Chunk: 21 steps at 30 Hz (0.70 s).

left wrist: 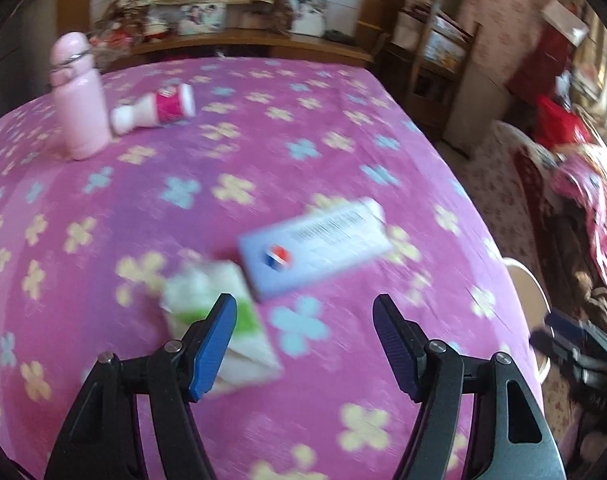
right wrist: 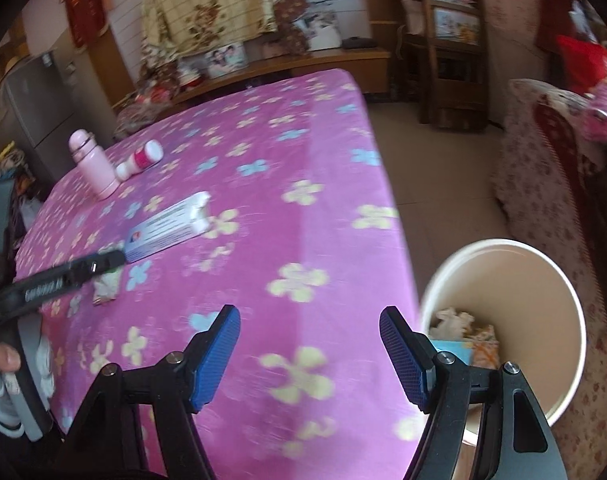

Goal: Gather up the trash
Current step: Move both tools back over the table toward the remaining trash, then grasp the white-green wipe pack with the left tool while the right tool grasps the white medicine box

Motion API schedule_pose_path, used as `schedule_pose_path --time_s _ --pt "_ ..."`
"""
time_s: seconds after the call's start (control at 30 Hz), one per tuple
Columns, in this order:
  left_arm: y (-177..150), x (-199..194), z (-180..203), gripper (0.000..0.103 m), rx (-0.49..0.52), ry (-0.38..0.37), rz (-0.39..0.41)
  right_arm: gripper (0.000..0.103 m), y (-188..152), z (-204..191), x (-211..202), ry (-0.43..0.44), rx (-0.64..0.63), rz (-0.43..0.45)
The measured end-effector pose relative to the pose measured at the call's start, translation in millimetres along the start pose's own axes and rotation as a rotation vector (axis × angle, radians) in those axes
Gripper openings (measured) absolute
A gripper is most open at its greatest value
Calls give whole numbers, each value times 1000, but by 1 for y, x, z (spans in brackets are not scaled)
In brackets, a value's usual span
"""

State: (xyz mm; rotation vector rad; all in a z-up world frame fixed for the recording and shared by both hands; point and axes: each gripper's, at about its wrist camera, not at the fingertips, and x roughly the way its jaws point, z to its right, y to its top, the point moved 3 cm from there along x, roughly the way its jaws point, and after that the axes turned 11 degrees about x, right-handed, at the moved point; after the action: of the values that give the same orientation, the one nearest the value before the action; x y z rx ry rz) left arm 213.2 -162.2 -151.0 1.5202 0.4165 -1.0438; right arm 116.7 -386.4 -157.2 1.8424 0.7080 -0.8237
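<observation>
The left hand-held gripper [left wrist: 305, 344] hangs over the near part of the table [left wrist: 263, 128] with its jaws apart and nothing between them; a crumpled green-and-white wrapper [left wrist: 207, 284] lies just under and beyond its left fingertip, and a flat pale-blue box [left wrist: 315, 252] lies just past that. The right hand-held gripper [right wrist: 309, 354] is also spread apart and empty, poised above the table's near right corner, beside the white bin [right wrist: 503, 320].

Judging by the bin, the job is partly done: some crumpled paper and a bit of blue packaging already sit at its bottom. Still on the pink flowered cloth are the wrapper, the blue box and, farther off, a small white-and-pink bottle [left wrist: 155, 110] lying on its side, touching or nearly touching an upright pink flask [left wrist: 77, 96] that is probably not trash.

The table is otherwise bare, so there is open room to sweep across it. The right edge drops off to the tiled floor, and the bin stands close against that edge below table height; a sofa [right wrist: 543, 168] crowds the far side of the bin, leaving a narrow lane there
</observation>
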Motion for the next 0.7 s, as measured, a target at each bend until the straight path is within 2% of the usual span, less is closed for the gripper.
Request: schedule_pose_path --time_s 0.17,0.27,0.43,0.57,0.67,0.7 --pt "27 12 -29 71 -42 76 -5 76 -1 -24 9 12 -35 -15" --pt "43 34 -44 71 -62 148 -56 76 -2 -29 12 10 -43 -24" --pt "47 65 -50 71 -15 237 -157 76 -2 -28 13 9 -37 -30" --pt "42 68 -34 71 55 203 -194 76 0 -23 16 0 -29 -33" --pt "36 58 -7 71 117 114 -195 76 3 -19 20 -4 -8 -35" --pt "31 53 7 71 147 59 -201 76 5 -17 21 -6 -1 -36"
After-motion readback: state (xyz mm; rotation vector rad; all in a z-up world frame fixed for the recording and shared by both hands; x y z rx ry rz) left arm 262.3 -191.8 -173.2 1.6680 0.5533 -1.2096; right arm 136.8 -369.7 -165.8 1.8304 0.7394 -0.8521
